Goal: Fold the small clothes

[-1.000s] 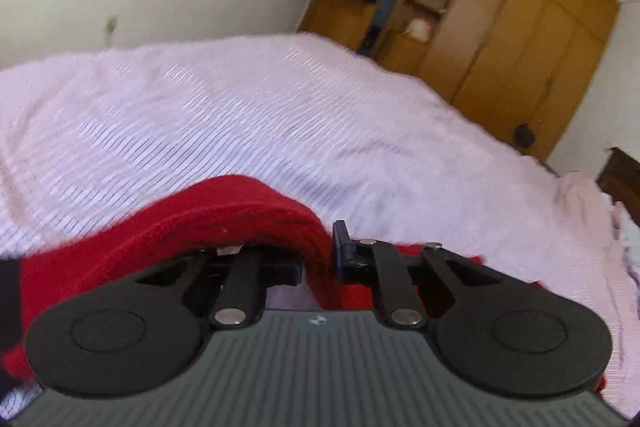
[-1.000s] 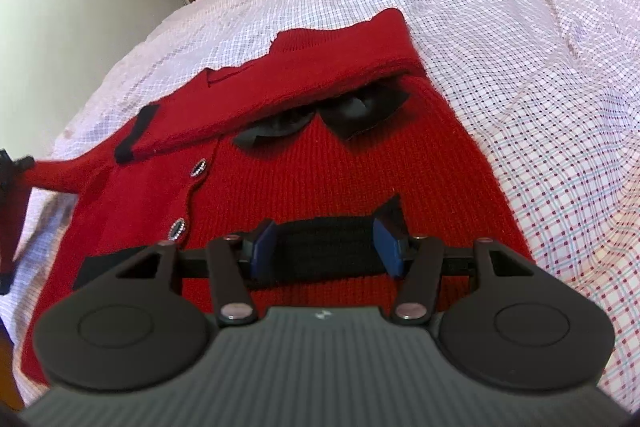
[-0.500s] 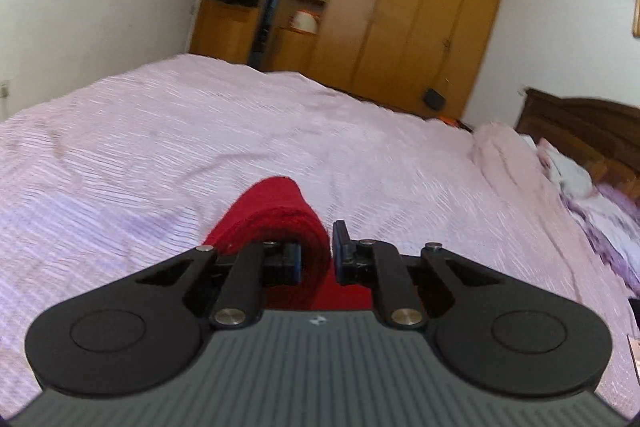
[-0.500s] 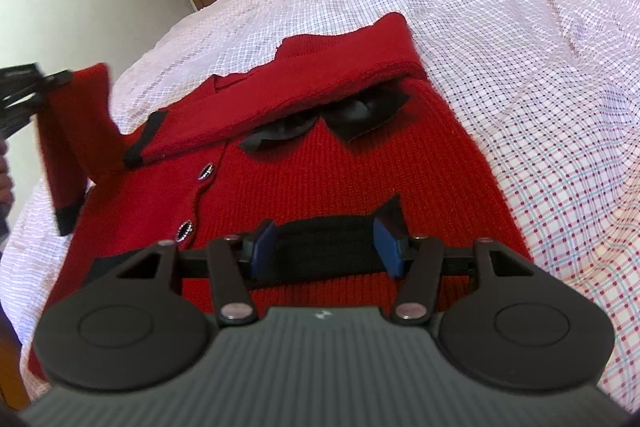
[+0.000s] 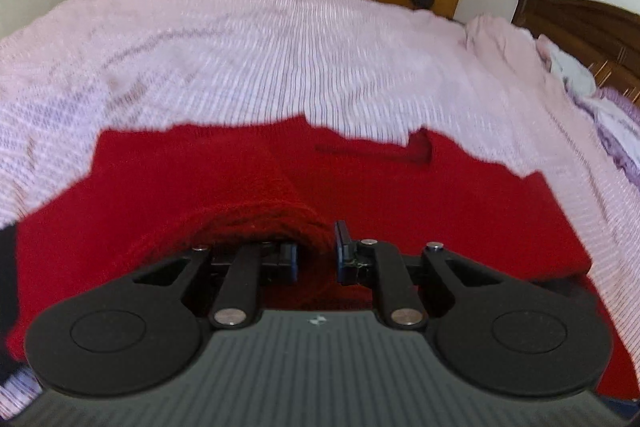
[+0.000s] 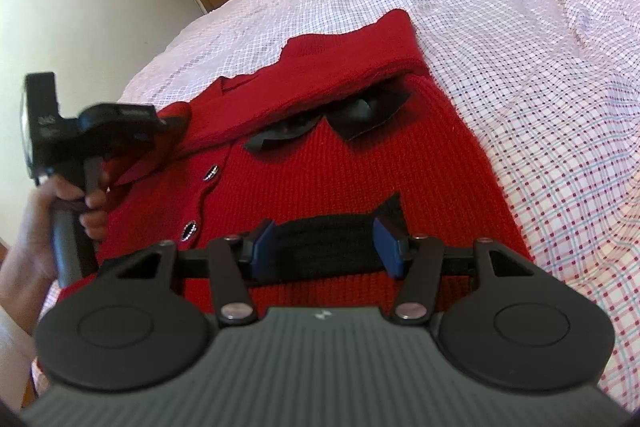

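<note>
Our left gripper pinches the red sleeve, jaws easing apart, over the cardigan spread on the bed. The cardigan's length runs away from our right gripper, half-open around its black hem. A second ago the sleeve hung out left of the cardigan; now it lies across.

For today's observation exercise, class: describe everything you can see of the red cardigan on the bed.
The red cardigan is a chunky ribbed knit with black trim, a black bow at the neck and shiny dark buttons. It lies front up on the checked bedsheet, one sleeve already folded across the chest. The left gripper pinches the other sleeve above the body, its jaws opening. The right gripper straddles the black hem band, its jaws apart.
</note>
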Available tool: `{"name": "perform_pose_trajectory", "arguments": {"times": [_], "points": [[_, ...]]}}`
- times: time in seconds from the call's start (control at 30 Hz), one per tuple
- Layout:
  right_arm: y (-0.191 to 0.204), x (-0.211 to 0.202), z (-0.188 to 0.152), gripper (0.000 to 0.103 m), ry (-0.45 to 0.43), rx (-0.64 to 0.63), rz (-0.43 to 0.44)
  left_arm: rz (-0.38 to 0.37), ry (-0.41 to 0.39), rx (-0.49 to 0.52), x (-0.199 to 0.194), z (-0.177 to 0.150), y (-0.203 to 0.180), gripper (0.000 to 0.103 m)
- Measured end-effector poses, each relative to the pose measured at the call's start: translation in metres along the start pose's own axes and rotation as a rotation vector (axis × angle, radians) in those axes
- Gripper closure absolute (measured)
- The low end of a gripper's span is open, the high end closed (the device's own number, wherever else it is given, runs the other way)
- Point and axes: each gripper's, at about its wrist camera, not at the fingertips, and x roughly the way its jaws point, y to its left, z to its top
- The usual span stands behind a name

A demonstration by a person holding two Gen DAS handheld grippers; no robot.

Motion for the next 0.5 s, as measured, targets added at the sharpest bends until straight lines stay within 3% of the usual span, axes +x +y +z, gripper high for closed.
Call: {"name": "perform_pose_trajectory", "arguments": {"times": [0.17,0.3,0.5], "points": [[0.0,0.001,0.0,0.047,-0.001,-0.001,0.0,-0.006,0.011,0.0,-0.005,-0.005,0.002,0.072],[0.002,0.0,0.0,0.047,-0.004,-0.002,-0.007,-0.029,0.034,-0.016,-0.025,-0.006,0.004,0.051],[0.011,-0.004,0.005,0.045,-0.003,-0.022,-0.02,0.028,0.071,-0.03,-0.063,-0.018,0.017,0.048]]}}
